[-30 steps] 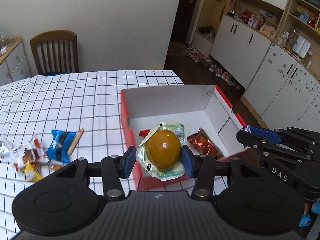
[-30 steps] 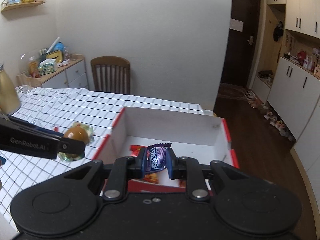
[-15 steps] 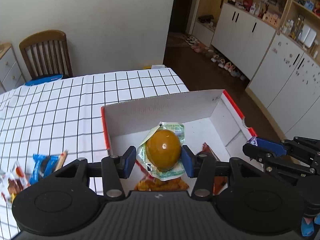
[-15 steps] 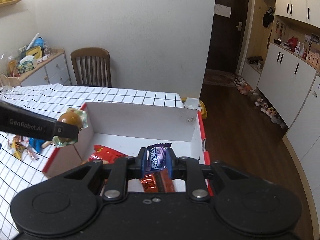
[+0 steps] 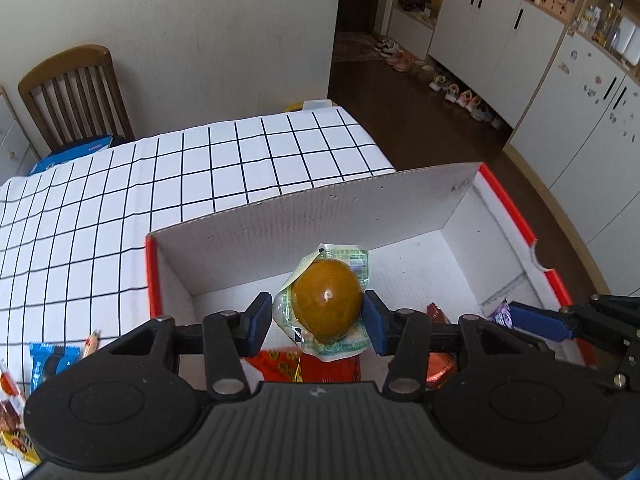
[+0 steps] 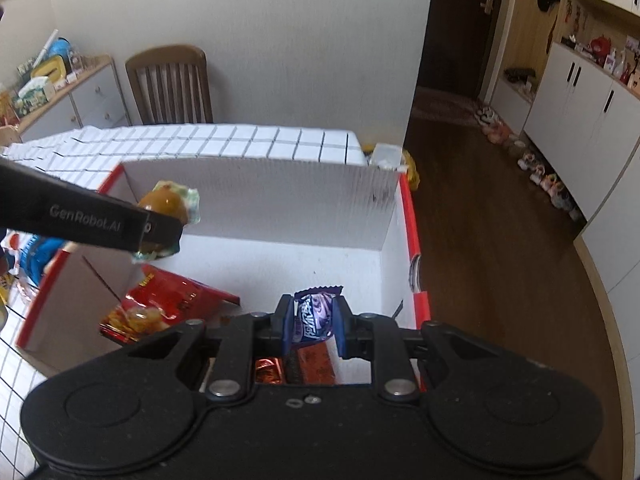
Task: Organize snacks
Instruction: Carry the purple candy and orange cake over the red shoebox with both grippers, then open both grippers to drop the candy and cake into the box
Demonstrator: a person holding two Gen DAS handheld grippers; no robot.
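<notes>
Wooden chair (image 5: 74,96) against the pale wall (image 5: 200,32), behind a table with black-grid white cloth (image 5: 200,160). White cabinets (image 5: 532,60) to the right, shoes (image 5: 460,92) lined on dark wood floor (image 6: 500,208). Cluttered sideboard (image 6: 68,92) left, dark door (image 6: 456,32) beyond.

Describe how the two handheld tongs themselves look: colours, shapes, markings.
Both are matte black plastic. The left tongs and right tongs each have blue pads on black linkage arms with silver pivot pins, above a ribbed body flanked by two round discs. White "GenRobot.AI" lettering marks the left tongs' side. No cables or sleeves show.
</notes>
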